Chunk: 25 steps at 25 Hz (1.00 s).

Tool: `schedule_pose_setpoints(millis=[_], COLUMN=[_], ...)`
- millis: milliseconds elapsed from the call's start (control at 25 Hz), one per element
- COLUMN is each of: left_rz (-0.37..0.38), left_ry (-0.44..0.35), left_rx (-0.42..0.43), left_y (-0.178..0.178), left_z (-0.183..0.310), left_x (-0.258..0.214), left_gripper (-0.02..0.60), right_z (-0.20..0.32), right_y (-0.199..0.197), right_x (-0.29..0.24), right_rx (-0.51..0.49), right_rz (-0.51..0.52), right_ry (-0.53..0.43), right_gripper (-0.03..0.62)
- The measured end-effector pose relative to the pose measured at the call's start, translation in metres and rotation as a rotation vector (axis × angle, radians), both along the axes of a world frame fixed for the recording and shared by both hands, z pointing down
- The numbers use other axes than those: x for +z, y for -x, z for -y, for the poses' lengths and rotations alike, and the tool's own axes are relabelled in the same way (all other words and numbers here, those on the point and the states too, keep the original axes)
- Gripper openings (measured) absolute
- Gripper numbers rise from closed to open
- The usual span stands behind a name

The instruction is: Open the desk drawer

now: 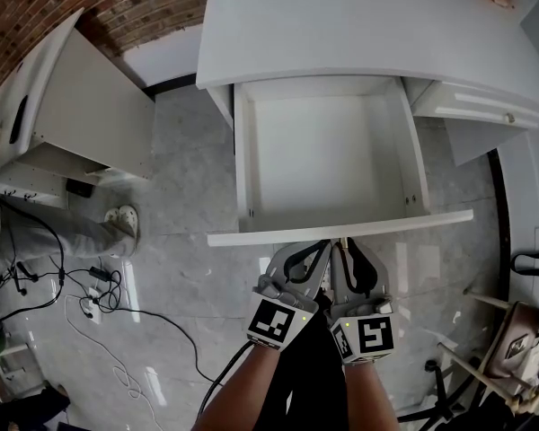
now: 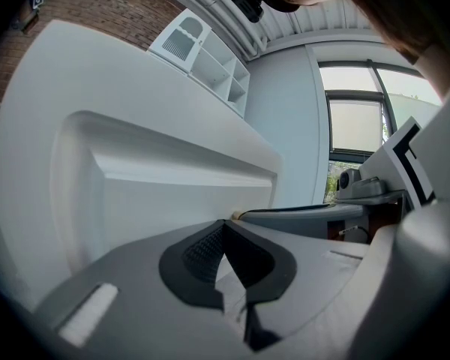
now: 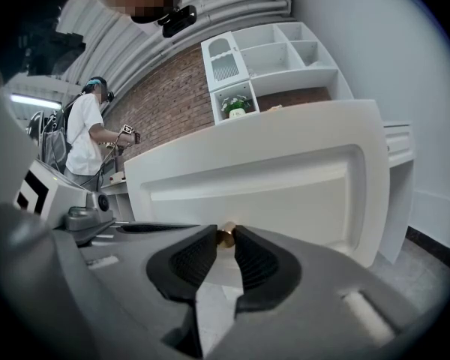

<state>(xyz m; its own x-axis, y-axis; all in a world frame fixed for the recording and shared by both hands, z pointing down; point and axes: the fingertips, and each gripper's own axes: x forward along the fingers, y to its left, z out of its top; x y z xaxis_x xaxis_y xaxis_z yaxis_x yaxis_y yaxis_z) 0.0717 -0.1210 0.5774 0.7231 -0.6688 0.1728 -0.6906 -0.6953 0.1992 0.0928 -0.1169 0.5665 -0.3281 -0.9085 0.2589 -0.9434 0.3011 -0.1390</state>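
Brass knob [image 3: 226, 235] was pinched right between the tips of the right gripper [image 3: 226, 243], so that one was clenched on the handle, no question. The knob sat in the middle of the white drawer front [image 3: 255, 178]. The left gripper [image 2: 223, 232] had its jaws pressed together with nothing in them. It was just parked beside the other one and doing no work as far as I could see.

From the head view the desk drawer [image 1: 328, 151] stood well out from under the white desk [image 1: 368, 25], its inside fully on show and bare. The front panel was nearest the person, with both grippers side by side just below it. A smaller drawer [image 1: 472, 106] off to the right looked shut, or near enough.

So my read: this was the tail end of the pull, and the task looked basically done. I couldn't tell whether the drawer had any travel left on its runners. If it did, the next bit would call for a straight, level pull toward the person, since a small round knob held only at the pad tips could pop out if the pull went crooked. If not, it only needed the right jaws to let go and back straight off without bumping the front panel and nudging the drawer back in
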Motion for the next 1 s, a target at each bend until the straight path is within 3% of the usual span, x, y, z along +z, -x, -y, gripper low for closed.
schedule_pose_setpoints(millis=[1000], left_rz=[0.004], left_ry=[0.028], left_rx=[-0.002], left_y=[-0.001], left_z=[-0.018], left_x=[0.003], left_gripper=[-0.011], right_z=[-0.019], right_y=[-0.001], right_x=[0.001], right_rx=[0.028], right_rz=[-0.021], right_ry=[0.016], right_gripper=[0.072])
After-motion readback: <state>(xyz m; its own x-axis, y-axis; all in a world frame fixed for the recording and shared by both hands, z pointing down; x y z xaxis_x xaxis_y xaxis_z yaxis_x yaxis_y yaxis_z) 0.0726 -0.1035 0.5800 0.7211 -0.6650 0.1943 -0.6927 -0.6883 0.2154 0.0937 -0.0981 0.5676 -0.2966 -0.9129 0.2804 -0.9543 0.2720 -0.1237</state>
